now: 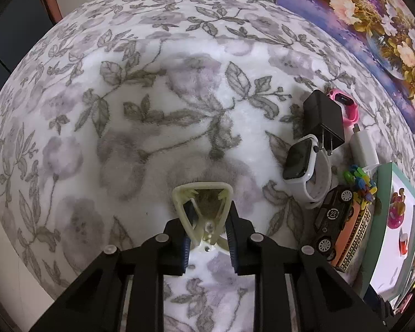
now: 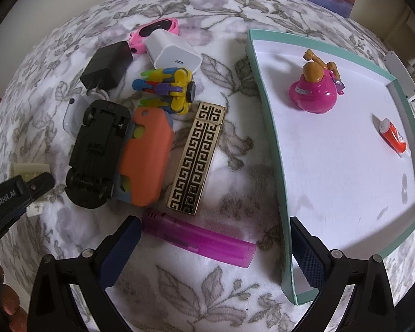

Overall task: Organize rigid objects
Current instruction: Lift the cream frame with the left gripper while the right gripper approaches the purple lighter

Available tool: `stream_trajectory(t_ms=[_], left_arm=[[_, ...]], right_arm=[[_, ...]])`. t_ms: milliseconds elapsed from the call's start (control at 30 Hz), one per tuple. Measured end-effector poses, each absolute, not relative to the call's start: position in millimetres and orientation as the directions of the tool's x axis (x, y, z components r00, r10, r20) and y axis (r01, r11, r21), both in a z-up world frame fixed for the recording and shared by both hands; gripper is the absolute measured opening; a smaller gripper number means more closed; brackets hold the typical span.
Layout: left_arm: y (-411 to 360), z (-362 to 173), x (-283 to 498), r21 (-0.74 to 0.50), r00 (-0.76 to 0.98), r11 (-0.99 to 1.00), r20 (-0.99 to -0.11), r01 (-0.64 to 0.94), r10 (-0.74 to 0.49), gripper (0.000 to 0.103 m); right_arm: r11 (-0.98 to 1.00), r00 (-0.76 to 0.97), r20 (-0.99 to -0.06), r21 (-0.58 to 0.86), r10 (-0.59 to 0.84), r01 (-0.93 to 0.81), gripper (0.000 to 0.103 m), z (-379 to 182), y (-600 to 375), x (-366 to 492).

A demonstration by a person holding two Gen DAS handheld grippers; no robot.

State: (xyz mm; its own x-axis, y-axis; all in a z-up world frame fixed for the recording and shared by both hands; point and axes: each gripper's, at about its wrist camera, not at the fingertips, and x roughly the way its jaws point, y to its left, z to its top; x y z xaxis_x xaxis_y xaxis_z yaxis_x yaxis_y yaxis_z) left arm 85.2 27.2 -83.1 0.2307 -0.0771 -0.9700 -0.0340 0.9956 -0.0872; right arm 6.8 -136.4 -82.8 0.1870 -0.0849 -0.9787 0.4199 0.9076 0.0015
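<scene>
Left wrist view – left hand-held gripper (image 1: 207,238) clamped on cream clip (image 1: 202,207), car (image 1: 332,215) reads "CS".

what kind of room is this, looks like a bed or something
Probably a bedroom or living space at home: a plush floral blanket covers the surface, a flower painting leans behind it, and household odds like a smartwatch and a toy car lie about.

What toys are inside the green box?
Inside the green box sit a pink toy with a brown top and a small orange tube lying down. The rest of its white floor is bare. The near corner is hidden behind the right gripper.
</scene>
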Motion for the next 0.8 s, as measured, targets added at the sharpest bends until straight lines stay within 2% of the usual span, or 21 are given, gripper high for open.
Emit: stream_trajectory(t_ms=[200, 800], left_arm=[[29, -82, 84, -0.104, 0.229, 0.994, -0.969, -0.026, -0.095, 0.024], [34, -76, 74, -0.13, 0.211, 0.991, -0.97, -0.037, -0.119, 0.024]], right_arm=[[0.906, 0.192, -0.979, 0.014, -0.074, 0.422, 0.1, -81, -139, 5], [0.894, 0.2, -0.979, 0.061, -0.032, 0.443, 0.082, -71, -145, -1]])
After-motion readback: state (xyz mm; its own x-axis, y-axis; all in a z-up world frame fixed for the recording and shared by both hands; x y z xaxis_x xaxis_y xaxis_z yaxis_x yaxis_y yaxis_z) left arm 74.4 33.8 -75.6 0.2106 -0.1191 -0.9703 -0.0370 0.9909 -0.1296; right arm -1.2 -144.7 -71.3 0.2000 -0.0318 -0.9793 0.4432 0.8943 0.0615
